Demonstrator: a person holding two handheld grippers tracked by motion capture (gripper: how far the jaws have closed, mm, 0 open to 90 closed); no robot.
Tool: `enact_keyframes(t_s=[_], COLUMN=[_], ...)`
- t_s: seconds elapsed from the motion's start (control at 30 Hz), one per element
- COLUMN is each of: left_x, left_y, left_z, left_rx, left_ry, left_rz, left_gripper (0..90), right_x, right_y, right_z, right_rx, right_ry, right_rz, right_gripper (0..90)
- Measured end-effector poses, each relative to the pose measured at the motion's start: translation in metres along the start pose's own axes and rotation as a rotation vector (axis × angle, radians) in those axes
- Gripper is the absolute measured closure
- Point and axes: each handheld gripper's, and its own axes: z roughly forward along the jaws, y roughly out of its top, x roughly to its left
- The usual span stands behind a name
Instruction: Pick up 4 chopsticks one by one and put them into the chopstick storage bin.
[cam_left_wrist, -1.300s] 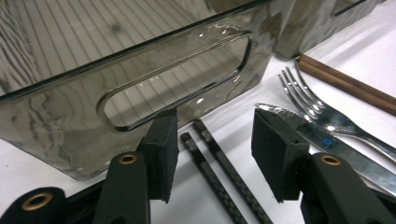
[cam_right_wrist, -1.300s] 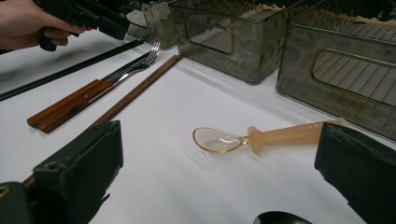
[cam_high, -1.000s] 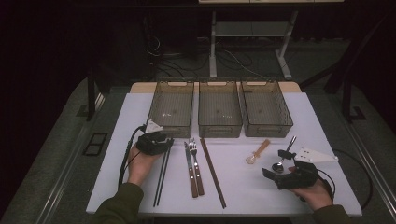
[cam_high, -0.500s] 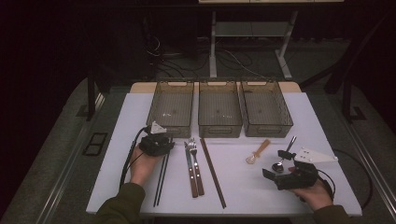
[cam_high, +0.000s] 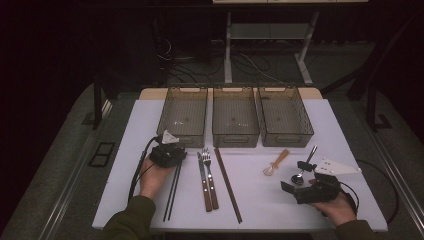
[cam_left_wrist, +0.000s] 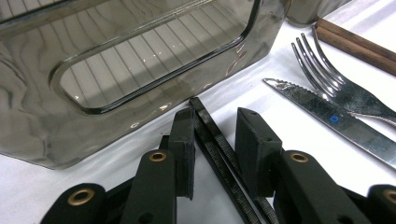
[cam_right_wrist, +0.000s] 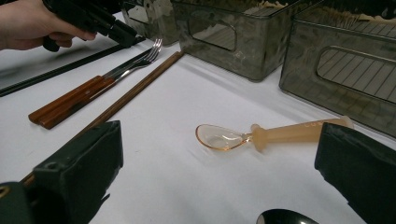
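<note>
left gripper (cam_high: 170, 150) low over black chopsticks (cam_high: 172, 190) on white desk (cam_high: 260, 200), just in front of leftmost grey bin (cam_high: 184, 116). in left gripper view far tips of black chopsticks (cam_left_wrist: 212, 133) between the two fingers (cam_left_wrist: 183, 140), lying flat on desk, ends nearly touching bin wall (cam_left_wrist: 93, 93). fingers narrowed, just been closing, left pad close against the sticks, right pad with a visible gap; not clamped yet. rest of the sticks running back along desk toward the person's edge, beside the left hand (cam_high: 152, 177).

knife (cam_high: 202, 180) and fork (cam_high: 211, 177) with wooden handles just right of the black chopsticks, apart from them; brown chopsticks (cam_high: 228, 184) next to those. knife blade (cam_left_wrist: 322, 116) and fork tines (cam_left_wrist: 327, 74) right of the fingers in left gripper view, untouched.

right gripper (cam_high: 300, 187) resting low at right side of desk, fingers (cam_right_wrist: 79, 172) spread wide, holding nothing. amber plastic spoon (cam_right_wrist: 266, 134) on desk ahead between them, well apart from both pads. dark metal spoon (cam_high: 302, 167) near that gripper. two more grey bins (cam_high: 235, 117) (cam_high: 285, 117) in a row at the back.
</note>
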Motion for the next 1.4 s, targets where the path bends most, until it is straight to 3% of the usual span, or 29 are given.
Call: enact_keyframes(t_s=[0.8,1.4], left_x=[0.0018,0.0018], left_y=[0.0001,0.0004], left_z=[-0.0013,-0.0013], left_rx=[0.006,0.007], left_ry=[-0.030,-0.048], left_rz=[-0.006,0.003], left_gripper=[76.9,76.9], right_x=[0.0006,0.0009], right_y=[0.0001,0.0001], right_z=[0.0003,0.0000], right_rx=[0.002,0.004], right_ry=[0.004,0.007], right_rz=[0.002,-0.002], right_gripper=[1.3,1.3])
